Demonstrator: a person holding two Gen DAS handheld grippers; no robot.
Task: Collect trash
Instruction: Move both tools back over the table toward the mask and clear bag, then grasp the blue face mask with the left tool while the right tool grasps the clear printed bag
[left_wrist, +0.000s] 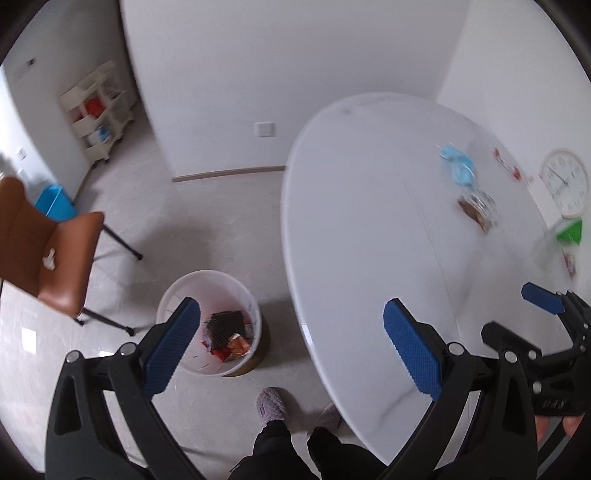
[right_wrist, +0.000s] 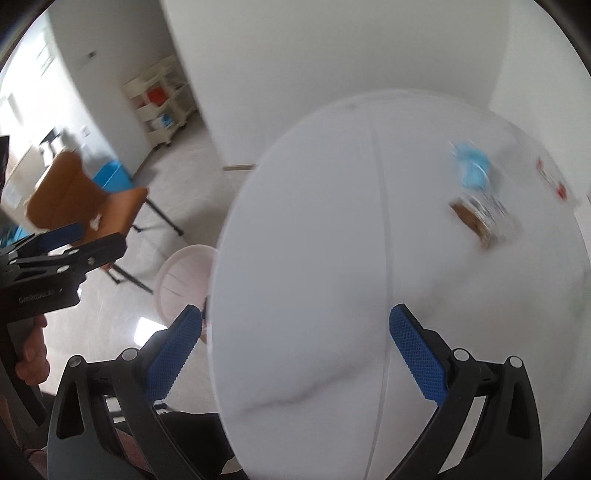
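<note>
- Left wrist view: the left gripper (left_wrist: 290, 328) hangs with its blue pads spread wide apart and nothing between them, one pad over the floor, the other over the near edge of the white oval counter (left_wrist: 362, 229).
- A white trash bin (left_wrist: 210, 323) stands on the floor just beside the counter's left edge, holding dark and orange-red wrappers at its bottom.
- Trash lies toward the counter's far right side: a blue crumpled piece (left_wrist: 457, 166), a brown packet with clear wrap (left_wrist: 478, 210) near it, and a small red-and-white wrapper (left_wrist: 508, 166) by the right edge; all are blurred.
- A white clock (left_wrist: 564, 182) and something green (left_wrist: 570, 230) sit at the counter's right edge.
- The right gripper (left_wrist: 517, 312) shows at the lower right above the counter, with fingers of a hand below it.
- A brown chair (left_wrist: 48, 243) stands on the floor at left with a white scrap (left_wrist: 50, 258) on its seat; the person's slippers (left_wrist: 273, 404) are by the counter's near edge.
- Right wrist view: the right gripper (right_wrist: 295, 325) is fully parted and empty, poised above the counter's (right_wrist: 314, 258) near left edge.
- The blue piece (right_wrist: 472, 168) and brown packet (right_wrist: 480, 218) lie blurred at the far right; the bin (right_wrist: 188, 280) peeks out past the left edge.
- The left gripper (right_wrist: 70, 240) enters at left, held by a hand (right_wrist: 33, 350).
</note>
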